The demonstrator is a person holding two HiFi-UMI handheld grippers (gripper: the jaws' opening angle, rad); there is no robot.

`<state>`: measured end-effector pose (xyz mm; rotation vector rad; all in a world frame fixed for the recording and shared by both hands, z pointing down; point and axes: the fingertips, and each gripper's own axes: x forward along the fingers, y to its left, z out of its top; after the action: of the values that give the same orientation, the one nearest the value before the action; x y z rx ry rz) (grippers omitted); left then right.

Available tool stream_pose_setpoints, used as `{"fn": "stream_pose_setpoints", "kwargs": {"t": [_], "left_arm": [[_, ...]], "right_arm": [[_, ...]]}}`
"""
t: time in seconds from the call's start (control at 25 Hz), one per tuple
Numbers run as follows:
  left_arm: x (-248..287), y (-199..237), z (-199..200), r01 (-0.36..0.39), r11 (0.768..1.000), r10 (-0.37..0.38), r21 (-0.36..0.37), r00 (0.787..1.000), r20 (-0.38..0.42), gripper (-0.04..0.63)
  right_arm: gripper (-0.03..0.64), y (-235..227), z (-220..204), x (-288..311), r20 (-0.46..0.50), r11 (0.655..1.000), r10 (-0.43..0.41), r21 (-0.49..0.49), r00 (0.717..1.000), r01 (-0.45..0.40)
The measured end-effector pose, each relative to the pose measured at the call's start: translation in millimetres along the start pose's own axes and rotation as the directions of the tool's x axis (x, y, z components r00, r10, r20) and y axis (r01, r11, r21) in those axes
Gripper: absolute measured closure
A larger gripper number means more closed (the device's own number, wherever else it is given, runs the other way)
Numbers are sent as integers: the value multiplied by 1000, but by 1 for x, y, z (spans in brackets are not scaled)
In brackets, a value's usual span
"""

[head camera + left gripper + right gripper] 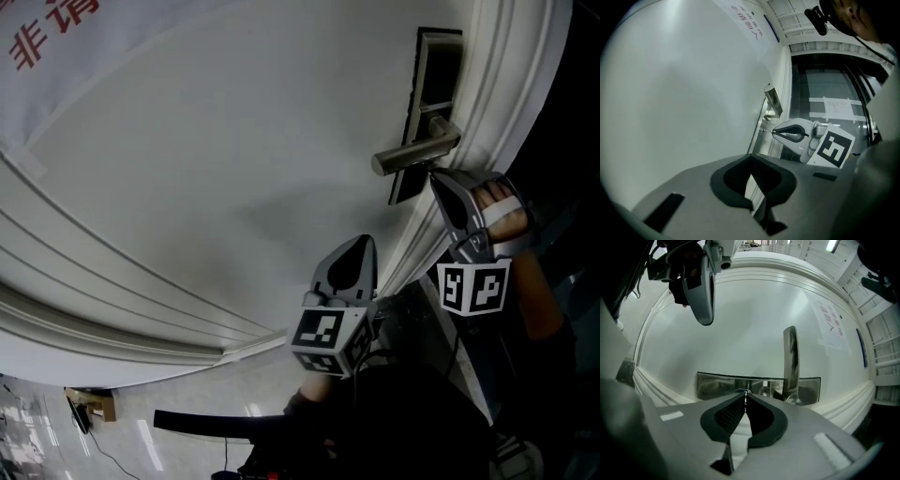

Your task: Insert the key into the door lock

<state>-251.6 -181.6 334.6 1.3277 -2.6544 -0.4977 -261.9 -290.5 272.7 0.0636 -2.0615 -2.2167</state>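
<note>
A dark metal lock plate (pixel 424 94) with a silver lever handle (pixel 417 148) is set in the white door (pixel 234 169). My right gripper (pixel 435 180) sits just below the handle, at the plate's lower end. It is shut on a thin key (pixel 746 400), and the key's tip meets the keyhole (pixel 742 391) in the lock plate (pixel 712 385). From the left gripper view, the key (pixel 768 132) bridges the right gripper (pixel 775 133) and the door edge. My left gripper (pixel 364 242) hangs back lower left, shut and holding nothing.
A notice with red lettering (pixel 47 33) hangs on the door, far from the lock. Raised mouldings (pixel 112 300) frame the door panel. A hand (pixel 502 220) holds the right gripper. Beyond the door edge is a glass panel (pixel 834 93). A cardboard box (pixel 94 405) lies on the floor.
</note>
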Motion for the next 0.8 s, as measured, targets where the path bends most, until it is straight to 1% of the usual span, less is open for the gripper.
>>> {"fn": "stream_pose_setpoints", "kwargs": {"t": [0.16, 0.44, 0.68, 0.8], "left_arm": [[-4, 1, 3, -4, 1000, 4, 2, 1000, 8, 595], [-7, 2, 5, -4, 1000, 3, 13, 1000, 19, 595], [-10, -1, 8, 9, 1000, -9, 7, 1000, 28, 595], [-11, -3, 6, 15, 1000, -15, 1, 1000, 21, 595]], "right_arm": [[604, 0, 0, 0, -12, 999, -7, -34, 1000, 6], [604, 0, 0, 0, -20, 1000, 10, -8, 1000, -10], [603, 0, 2, 0, -23, 999, -2, -45, 1000, 1], [603, 0, 1, 0, -24, 999, 4, -32, 1000, -5]]}}
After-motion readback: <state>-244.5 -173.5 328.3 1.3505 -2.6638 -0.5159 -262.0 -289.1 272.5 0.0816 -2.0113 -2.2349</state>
